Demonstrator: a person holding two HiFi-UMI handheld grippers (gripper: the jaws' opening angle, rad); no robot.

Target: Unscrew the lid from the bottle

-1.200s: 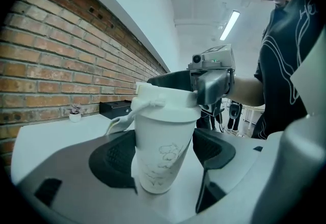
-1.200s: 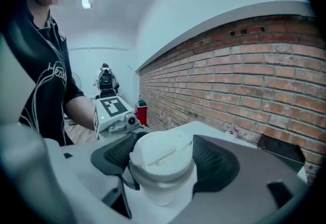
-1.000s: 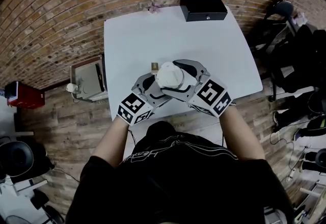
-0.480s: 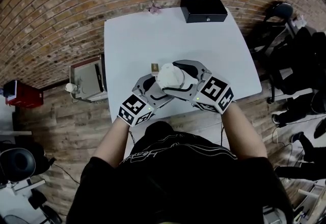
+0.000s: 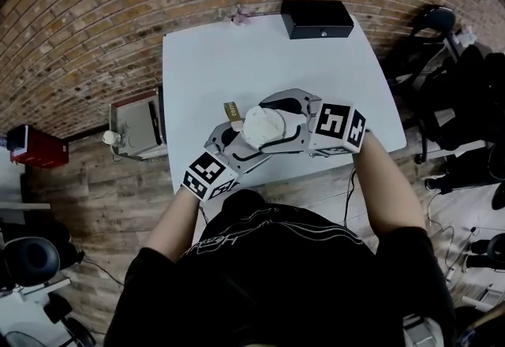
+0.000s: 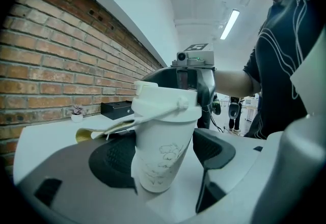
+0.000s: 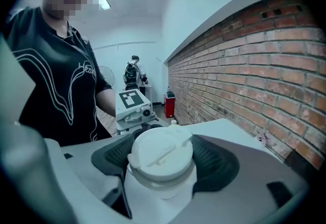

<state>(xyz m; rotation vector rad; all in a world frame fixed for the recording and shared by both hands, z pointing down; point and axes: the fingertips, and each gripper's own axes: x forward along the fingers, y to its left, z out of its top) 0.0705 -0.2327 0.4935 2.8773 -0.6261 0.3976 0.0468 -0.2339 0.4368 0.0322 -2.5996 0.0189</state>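
Change: the right gripper point(image 7: 164, 164) has rolled about the lid point(image 7: 162, 150); its marker cube now sits farther right.
Right gripper: clenched on the lid, one pad on each side.
Left gripper point(image 6: 164, 159): grasping the bottle point(image 6: 158, 146) by its body.
Bottle: above the near part of the desk point(image 5: 237, 61), long axis roughly upright.
Key relation: lid lies left of the right hand; a regrip probably precedes further turning.
Room: desk open up to the far black box point(image 5: 319, 16).
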